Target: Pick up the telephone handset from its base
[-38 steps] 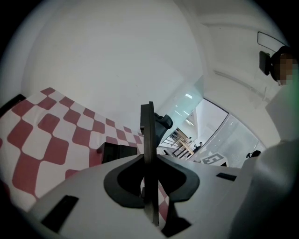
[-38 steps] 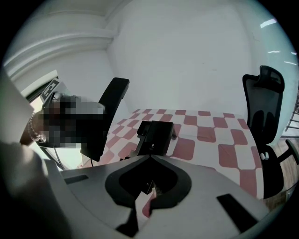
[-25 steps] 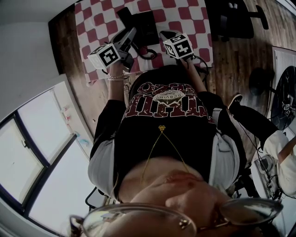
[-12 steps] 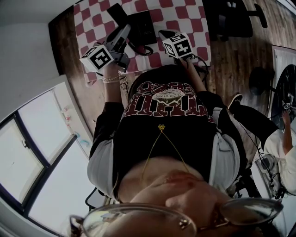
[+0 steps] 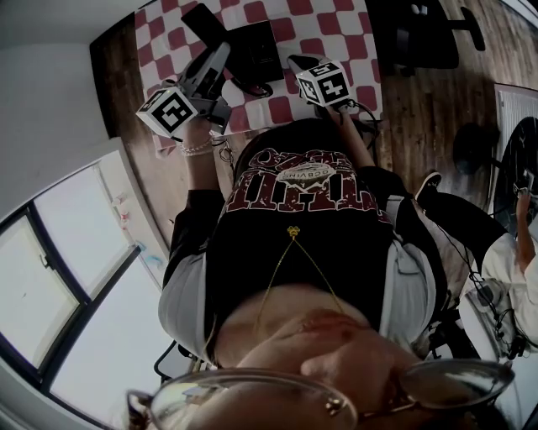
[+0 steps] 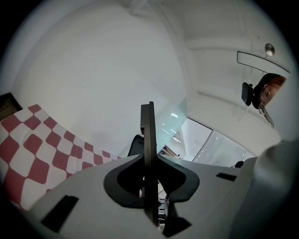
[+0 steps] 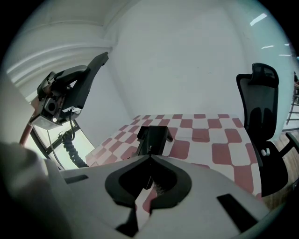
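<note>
Above the checkered counter [image 7: 219, 140], your left claw [image 6: 149, 161] is pinching the black telephone handset [image 7: 86, 79], holding it up in the air, well clear of its base [image 7: 153, 137]. Its coiled cord [image 7: 70, 142] hangs below. Your right claw [image 7: 150, 158] is pressed together, empty, just before the base.

The handset [image 5: 204, 21] and its base [image 5: 256, 50], toward twelve o'clock in the head view, are black plastic with a dull sheen. A smooth checked cloth [image 5: 336, 25] covers the surface. At two o'clock the floor [image 5: 420, 109] is grained wood planks. The right gripper [image 7: 149, 156] is matt grey plastic.
</note>
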Demonstrator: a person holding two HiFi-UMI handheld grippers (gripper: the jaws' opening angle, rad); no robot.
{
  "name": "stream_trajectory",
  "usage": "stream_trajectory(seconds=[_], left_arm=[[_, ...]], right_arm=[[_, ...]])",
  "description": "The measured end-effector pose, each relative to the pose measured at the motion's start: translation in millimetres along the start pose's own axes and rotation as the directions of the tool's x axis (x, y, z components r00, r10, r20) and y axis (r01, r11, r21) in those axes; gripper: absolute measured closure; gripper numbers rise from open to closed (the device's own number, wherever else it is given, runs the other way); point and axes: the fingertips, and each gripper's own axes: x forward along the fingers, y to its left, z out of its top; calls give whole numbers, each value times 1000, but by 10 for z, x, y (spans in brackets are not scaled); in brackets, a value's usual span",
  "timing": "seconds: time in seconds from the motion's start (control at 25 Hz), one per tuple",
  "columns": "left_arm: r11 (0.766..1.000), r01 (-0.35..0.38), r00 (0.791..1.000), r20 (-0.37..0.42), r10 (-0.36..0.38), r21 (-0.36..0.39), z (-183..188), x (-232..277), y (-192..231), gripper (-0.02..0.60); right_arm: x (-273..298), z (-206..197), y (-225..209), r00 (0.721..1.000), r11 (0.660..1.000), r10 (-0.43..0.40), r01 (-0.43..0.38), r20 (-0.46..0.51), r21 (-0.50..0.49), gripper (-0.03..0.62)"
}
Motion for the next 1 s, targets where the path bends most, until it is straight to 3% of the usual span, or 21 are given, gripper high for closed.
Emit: stream_trajectory(seconds=[1.0], left_arm=[[994, 74, 983, 160, -87, 84, 499, -408, -696, 503]], right_arm=[[-55, -46, 29, 1000, 1000, -2, 2, 5, -8, 577]])
